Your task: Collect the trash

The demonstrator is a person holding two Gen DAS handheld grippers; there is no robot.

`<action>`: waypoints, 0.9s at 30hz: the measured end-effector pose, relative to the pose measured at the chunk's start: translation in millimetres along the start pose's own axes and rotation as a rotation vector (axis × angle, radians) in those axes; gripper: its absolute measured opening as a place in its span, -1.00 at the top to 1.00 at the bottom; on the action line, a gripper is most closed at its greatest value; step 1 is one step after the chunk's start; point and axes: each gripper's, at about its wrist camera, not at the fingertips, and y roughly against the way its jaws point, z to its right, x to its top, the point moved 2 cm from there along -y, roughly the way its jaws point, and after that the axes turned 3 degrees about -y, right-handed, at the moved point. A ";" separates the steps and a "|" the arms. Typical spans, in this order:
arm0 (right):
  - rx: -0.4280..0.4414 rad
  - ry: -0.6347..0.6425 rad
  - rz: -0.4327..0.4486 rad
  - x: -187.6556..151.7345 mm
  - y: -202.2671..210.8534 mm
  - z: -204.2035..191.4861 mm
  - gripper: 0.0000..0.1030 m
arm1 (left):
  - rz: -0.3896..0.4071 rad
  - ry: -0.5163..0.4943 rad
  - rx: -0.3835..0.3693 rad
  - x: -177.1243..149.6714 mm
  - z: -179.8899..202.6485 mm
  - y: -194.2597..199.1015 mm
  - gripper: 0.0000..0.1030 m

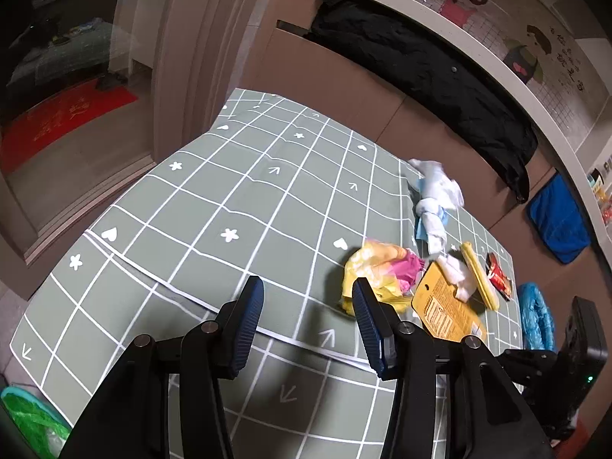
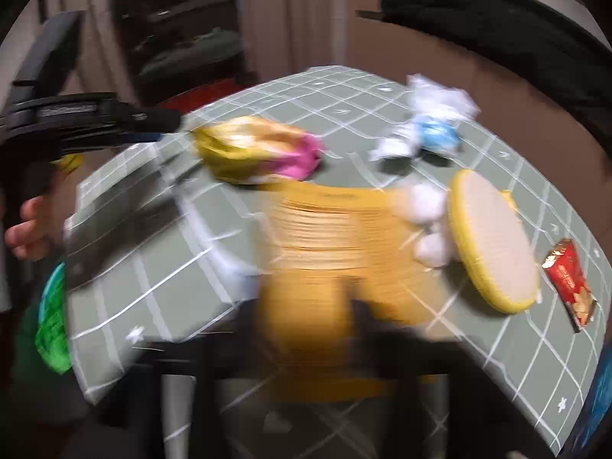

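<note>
2 hand-held grippers: left hand-held gripper [image 1: 308, 298] spread, empty; right hand-held gripper [image 2: 363, 306] blurred, pressed together over orange card [image 2: 325, 237].

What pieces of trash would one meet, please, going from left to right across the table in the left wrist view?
Crumpled yellow and pink wrapper → flat orange cardboard tag → long yellow-rimmed pad → small red snack packet. The white and blue tissue bundle lies farther back, above the orange tag.

Left gripper [image 1: 308, 292]: black jointed linkages with round silver pivot pins. Its fingers [image 1: 248, 329] carry dark blue ribbed pads. Right gripper [image 2: 367, 317]: dark, blurred, detail indistinct
</note>
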 end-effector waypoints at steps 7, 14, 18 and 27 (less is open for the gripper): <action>0.028 -0.083 0.033 1.0 30.2 23.7 0.93 | -0.011 -0.036 -0.035 -2.3 17.2 -5.7 0.05; 0.049 -0.116 -0.001 -8.9 31.4 61.1 -0.02 | -0.008 -0.070 -0.052 -2.3 30.8 -3.5 0.05; 0.024 -0.215 0.004 -10.6 9.8 90.1 -0.04 | -0.003 -0.078 -0.040 -2.0 30.8 -2.0 0.05; 0.083 -0.250 0.012 16.4 -17.2 84.6 -0.85 | -0.019 -0.060 -0.033 -5.3 27.8 -6.6 0.05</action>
